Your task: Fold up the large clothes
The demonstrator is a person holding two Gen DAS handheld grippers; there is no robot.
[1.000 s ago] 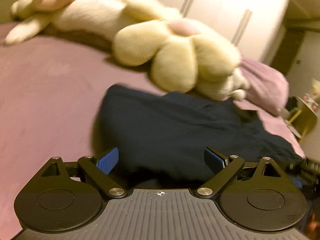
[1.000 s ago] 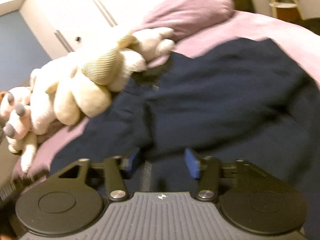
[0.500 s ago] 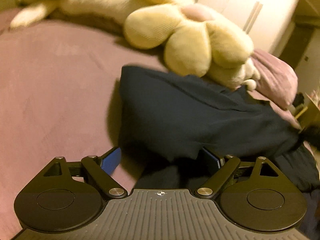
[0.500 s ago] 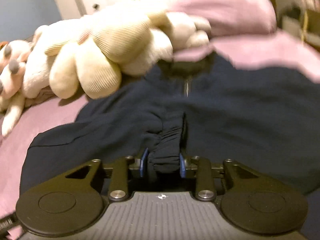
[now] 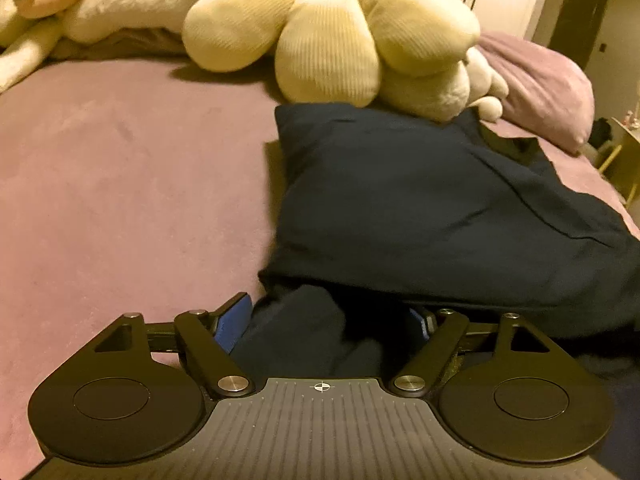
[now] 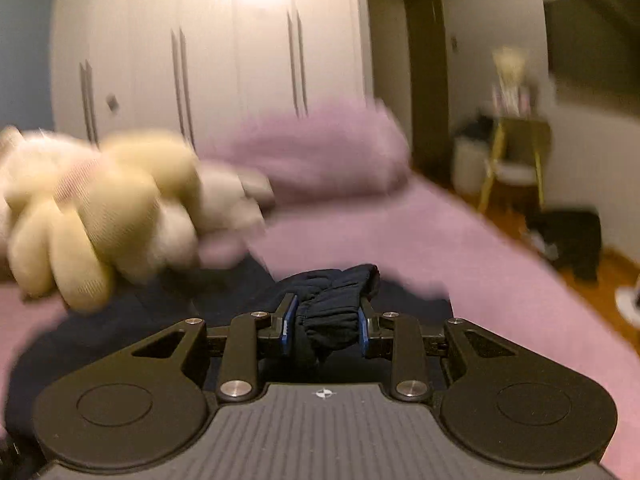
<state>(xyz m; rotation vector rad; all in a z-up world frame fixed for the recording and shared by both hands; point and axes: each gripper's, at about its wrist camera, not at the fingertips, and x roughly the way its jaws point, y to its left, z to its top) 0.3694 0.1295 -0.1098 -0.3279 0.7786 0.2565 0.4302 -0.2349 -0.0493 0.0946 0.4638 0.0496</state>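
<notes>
We see the dark navy garment (image 5: 420, 200) lying partly folded on the purple bed (image 5: 120, 184), its far edge touching the cream flower plush (image 5: 332, 36). Our left gripper (image 5: 328, 320) has just been closing, its jaws wide with a loose mound of the garment's fabric between them; whether the pads press it we cannot tell. Our right gripper (image 6: 324, 324) is lifted above the bed, jaws clamped on a bunched, gathered edge of the garment, with a pink pillow (image 6: 316, 152) blurred behind
</notes>
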